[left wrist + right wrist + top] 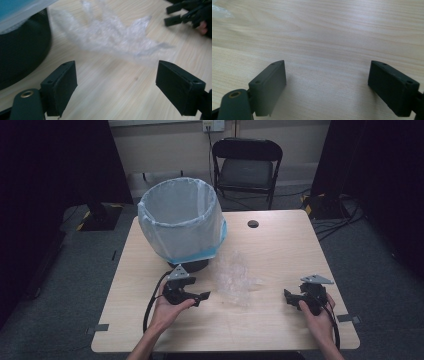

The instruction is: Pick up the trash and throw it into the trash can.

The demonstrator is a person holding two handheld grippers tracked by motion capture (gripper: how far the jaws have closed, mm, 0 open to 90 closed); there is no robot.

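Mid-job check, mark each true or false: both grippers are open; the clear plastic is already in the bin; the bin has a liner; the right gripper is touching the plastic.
1. Both the left gripper and the right gripper are open. True.
2. The crumpled clear plastic is in the bin. False: it lies on the table, beside the bin.
3. The bin has a liner. True.
4. The right gripper touches the plastic. False: bare table lies between them.
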